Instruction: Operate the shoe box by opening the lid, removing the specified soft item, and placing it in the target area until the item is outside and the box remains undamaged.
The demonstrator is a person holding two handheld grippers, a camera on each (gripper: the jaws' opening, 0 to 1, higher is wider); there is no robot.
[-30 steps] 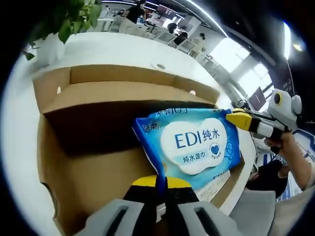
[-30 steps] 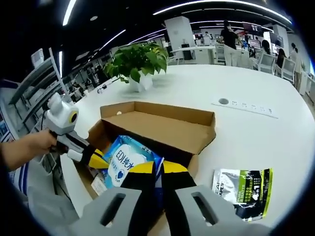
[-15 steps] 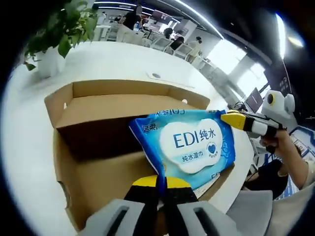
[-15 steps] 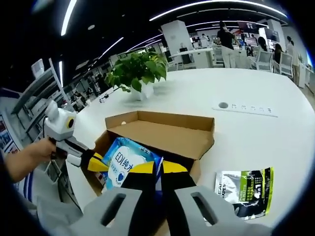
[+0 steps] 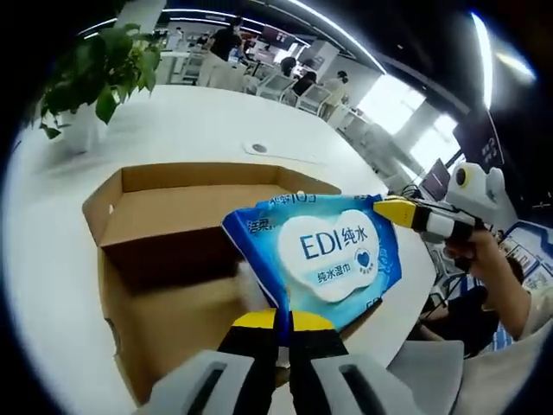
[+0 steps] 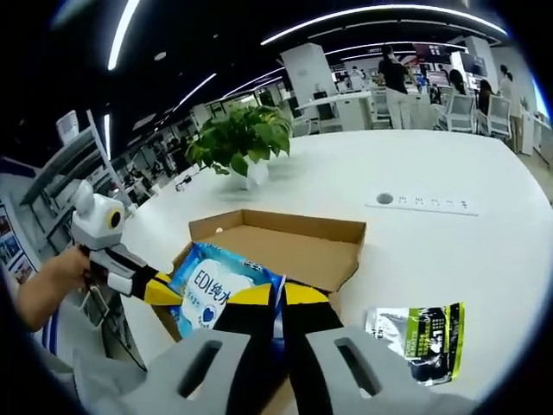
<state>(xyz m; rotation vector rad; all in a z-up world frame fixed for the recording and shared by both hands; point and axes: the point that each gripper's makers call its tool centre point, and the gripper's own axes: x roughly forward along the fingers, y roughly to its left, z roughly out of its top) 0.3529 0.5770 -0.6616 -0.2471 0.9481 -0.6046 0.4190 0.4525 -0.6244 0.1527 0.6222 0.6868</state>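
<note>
- Blue soft pack of wet wipes with a white cloud label (image 5: 324,259) hangs above the open brown cardboard shoe box (image 5: 164,259), clear of the box floor and roughly level with the rim.
- Left gripper (image 5: 283,322): yellow-tipped jaws clenched on the pack's lower edge. Right gripper (image 6: 278,296): jaws likewise pinched on the pack's opposite edge; in the left gripper view its yellow tip meets the pack's far corner.
- Box lid flap (image 6: 285,242) lies folded back and open; walls look uncrushed from here.
- Step in hand, by my reading: carry the pack out over the rim to the table. Best done with both grips level so the soft pack does not sag and drag on the near wall (image 5: 108,303); lift a touch more before going sideways.
- White round table (image 6: 449,251) has plenty of bare room to the right of the box. A green-and-black foil pouch (image 6: 423,337) lies there, just beside the box; set down apart from it.
- Potted green plant (image 6: 240,138) and grey socket strip (image 6: 419,203) sit well beyond the box, out of the path.
- Table edge near the person's hand (image 6: 60,272) is close, though the fisheye bend makes this hard to gauge; keep the carry inward.
</note>
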